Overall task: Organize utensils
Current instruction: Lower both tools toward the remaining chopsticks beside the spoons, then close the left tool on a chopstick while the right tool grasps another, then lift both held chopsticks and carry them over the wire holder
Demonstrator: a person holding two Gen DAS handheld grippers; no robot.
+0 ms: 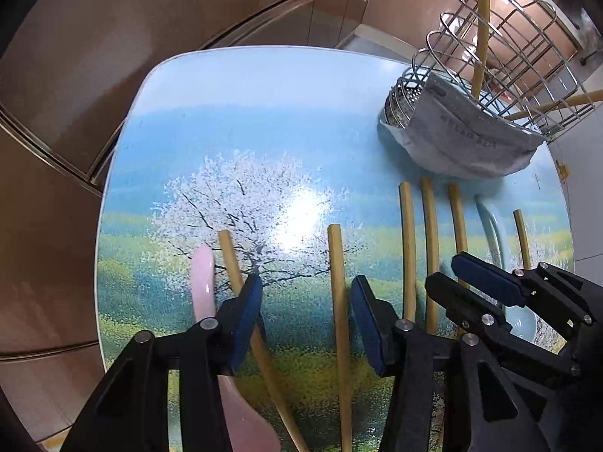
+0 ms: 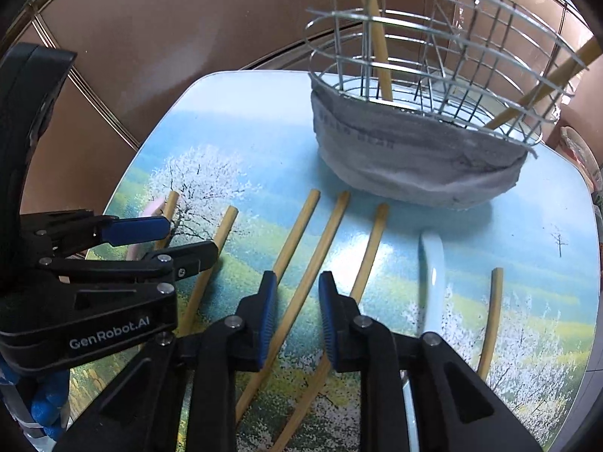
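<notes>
Several bamboo chopsticks lie in a row on the painted table (image 1: 264, 120). My left gripper (image 1: 307, 316) is open and empty, its jaws straddling one chopstick (image 1: 338, 293); a pink spoon (image 1: 205, 286) and another chopstick (image 1: 235, 267) lie to its left. My right gripper (image 2: 296, 320) is open and empty, low over a chopstick (image 2: 301, 282), and shows in the left wrist view (image 1: 458, 278). A light blue spoon (image 2: 433, 286) lies to its right. The wire utensil basket (image 2: 433, 56) holds two chopsticks (image 2: 377, 37).
A grey cloth (image 2: 414, 158) wraps the basket's base at the table's far right. Brown tiled walls (image 1: 150, 19) rise behind the table. The table edge (image 1: 109, 196) curves close on the left. The left gripper shows at the left of the right wrist view (image 2: 158, 241).
</notes>
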